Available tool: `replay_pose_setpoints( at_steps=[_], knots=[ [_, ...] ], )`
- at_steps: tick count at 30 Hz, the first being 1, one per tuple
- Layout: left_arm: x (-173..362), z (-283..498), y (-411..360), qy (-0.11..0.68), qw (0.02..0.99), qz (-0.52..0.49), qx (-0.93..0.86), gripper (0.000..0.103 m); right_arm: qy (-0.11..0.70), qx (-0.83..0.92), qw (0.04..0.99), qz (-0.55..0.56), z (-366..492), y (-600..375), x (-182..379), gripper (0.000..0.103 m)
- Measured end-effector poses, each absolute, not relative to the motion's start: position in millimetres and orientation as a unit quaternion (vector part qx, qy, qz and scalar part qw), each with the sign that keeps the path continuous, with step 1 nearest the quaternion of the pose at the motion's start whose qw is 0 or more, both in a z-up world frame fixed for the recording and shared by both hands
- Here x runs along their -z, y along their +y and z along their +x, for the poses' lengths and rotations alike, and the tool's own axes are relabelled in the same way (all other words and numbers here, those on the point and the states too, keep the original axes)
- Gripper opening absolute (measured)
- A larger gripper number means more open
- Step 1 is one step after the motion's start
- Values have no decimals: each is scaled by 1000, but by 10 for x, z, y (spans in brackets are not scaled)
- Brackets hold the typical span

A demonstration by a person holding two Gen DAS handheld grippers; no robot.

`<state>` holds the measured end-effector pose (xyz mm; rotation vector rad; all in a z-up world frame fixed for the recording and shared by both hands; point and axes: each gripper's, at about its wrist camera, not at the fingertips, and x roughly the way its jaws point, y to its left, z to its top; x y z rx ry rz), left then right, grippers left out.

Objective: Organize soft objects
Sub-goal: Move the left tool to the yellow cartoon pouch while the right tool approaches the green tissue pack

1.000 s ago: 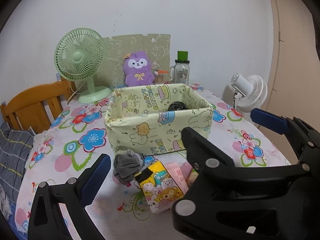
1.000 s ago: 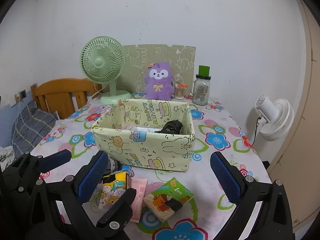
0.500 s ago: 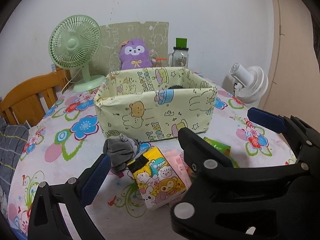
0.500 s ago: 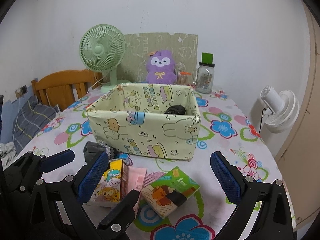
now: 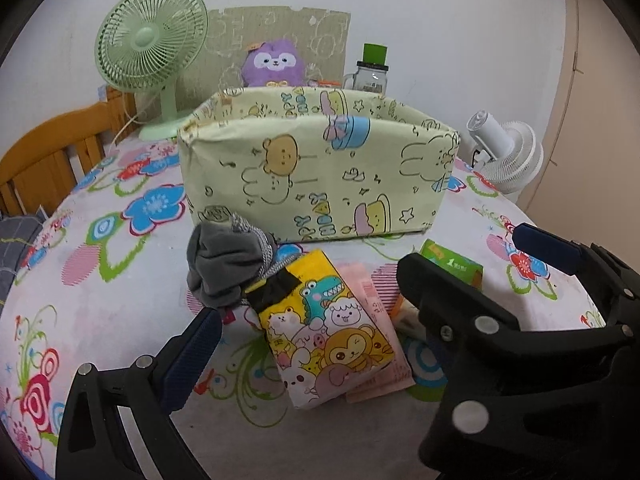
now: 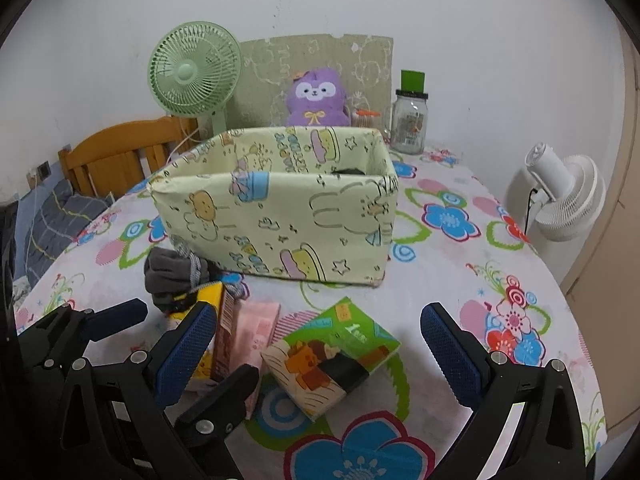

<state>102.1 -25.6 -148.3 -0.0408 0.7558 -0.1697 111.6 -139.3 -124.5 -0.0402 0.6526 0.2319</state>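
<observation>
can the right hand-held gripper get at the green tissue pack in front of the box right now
Probably yes. The right hand-held gripper is open and empty, with the green tissue pack lying between its fingers. Nothing covers the pack; the pink pack only sits beside it.

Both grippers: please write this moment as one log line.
left gripper: open, empty | right gripper: open, over green pack | fabric box: behind

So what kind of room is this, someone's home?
Most likely a home, perhaps a bedroom or living corner. A table with a flowered cloth holds a green desk fan, a purple plush toy and a cartoon-print fabric bin, with a wooden chair beside it.
</observation>
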Motion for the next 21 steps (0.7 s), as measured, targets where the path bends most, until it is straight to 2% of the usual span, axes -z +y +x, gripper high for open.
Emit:
replay_pose_setpoints(
  at_steps=[7, 13, 15, 17, 21],
  knots=[
    [1596, 1074, -284, 386, 919, -24, 81, 103, 339, -109, 934, -15, 1184, -1433, 1374, 103],
    [1619, 1098, -291, 391, 917, -22, 73, 98, 354, -113, 928, -4, 1247, -1447, 1433, 103],
    [1629, 1109, -287, 396, 916, -22, 63, 93, 357, -112, 928, -4, 1265, -1446, 1443, 103],
    [1636, 1120, -275, 399, 914, -28, 64, 91, 359, -113, 926, -3, 1275, -1446, 1453, 103],
    [1625, 1130, -274, 396, 915, -30, 70, 80, 366, -117, 923, 9, 1313, -1457, 1473, 103]
  ],
)
